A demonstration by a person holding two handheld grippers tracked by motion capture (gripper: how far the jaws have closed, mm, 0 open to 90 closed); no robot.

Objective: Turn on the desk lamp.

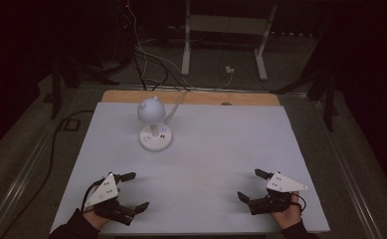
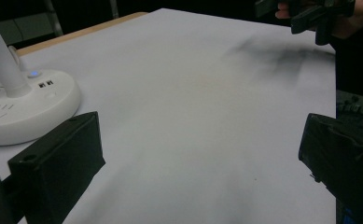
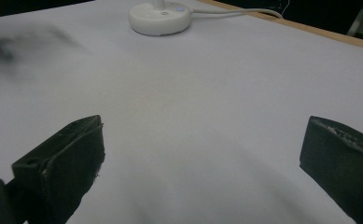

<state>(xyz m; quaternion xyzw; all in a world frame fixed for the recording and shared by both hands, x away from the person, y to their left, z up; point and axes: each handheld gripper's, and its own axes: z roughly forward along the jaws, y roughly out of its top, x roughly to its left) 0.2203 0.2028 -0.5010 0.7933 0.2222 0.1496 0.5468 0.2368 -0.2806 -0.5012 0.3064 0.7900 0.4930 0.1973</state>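
Note:
A small white desk lamp [image 1: 153, 124] stands on a round base at the back left of the white table top [image 1: 221, 149]; its base [image 2: 25, 105] carries sockets and a lit blue dot, and the base [image 3: 159, 17] trails a white cord. My left gripper [image 1: 135, 191] rests near the front left edge, open, with nothing between its jaws. My right gripper [image 1: 249, 184] sits near the front right edge, also open and empty. In the left gripper view the right gripper [image 2: 310, 14] shows far off at the top right.
A wooden strip [image 1: 191, 97] runs along the table's far edge. Beyond it lie cables [image 1: 146, 59] and the white legs of a stand [image 1: 223, 37] on a dark floor. The room around is dim.

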